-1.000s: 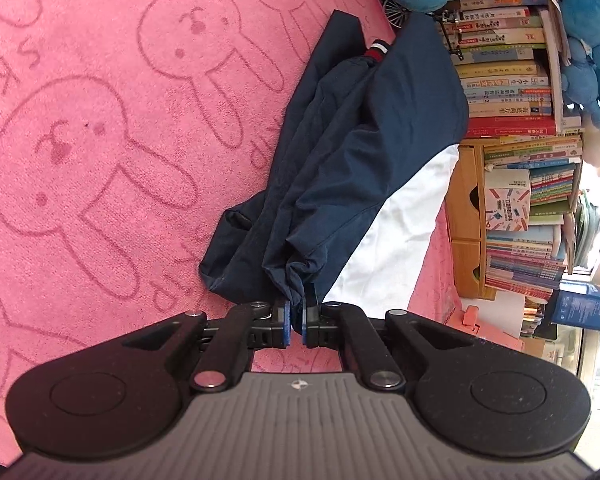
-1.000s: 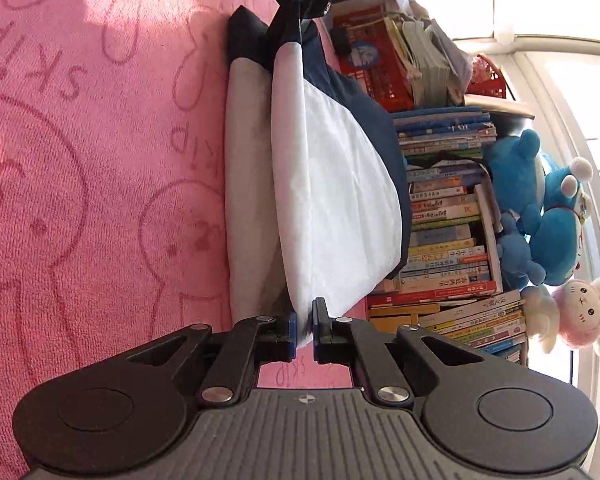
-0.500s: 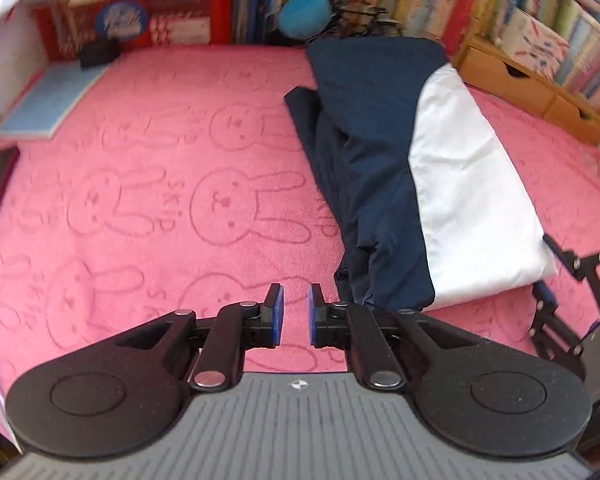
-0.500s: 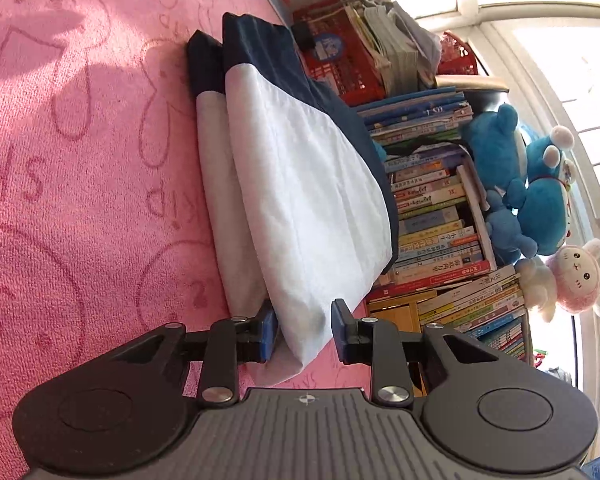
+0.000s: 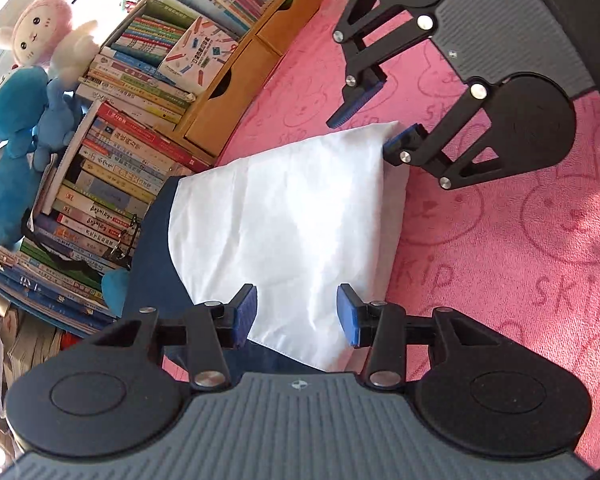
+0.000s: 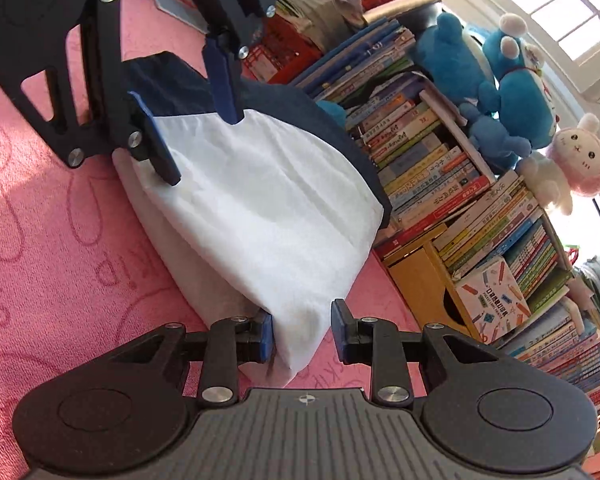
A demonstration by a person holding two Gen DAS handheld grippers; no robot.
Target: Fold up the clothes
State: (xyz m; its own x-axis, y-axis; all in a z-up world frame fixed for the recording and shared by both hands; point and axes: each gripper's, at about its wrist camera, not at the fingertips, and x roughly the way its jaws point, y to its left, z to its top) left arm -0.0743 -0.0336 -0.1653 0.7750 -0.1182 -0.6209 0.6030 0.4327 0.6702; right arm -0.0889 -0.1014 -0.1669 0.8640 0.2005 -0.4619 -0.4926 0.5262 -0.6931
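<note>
Garment (image 5: 284,216) underlayers hidden beneath white panel

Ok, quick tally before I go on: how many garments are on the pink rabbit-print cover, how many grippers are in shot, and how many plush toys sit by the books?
Folded navy-and-white garment: 1
Black two-finger grippers with blue pads: 2, left gripper and right gripper, both open
Plush toys: 4, three blue, one pink-and-white rabbit
Total: 7
</note>
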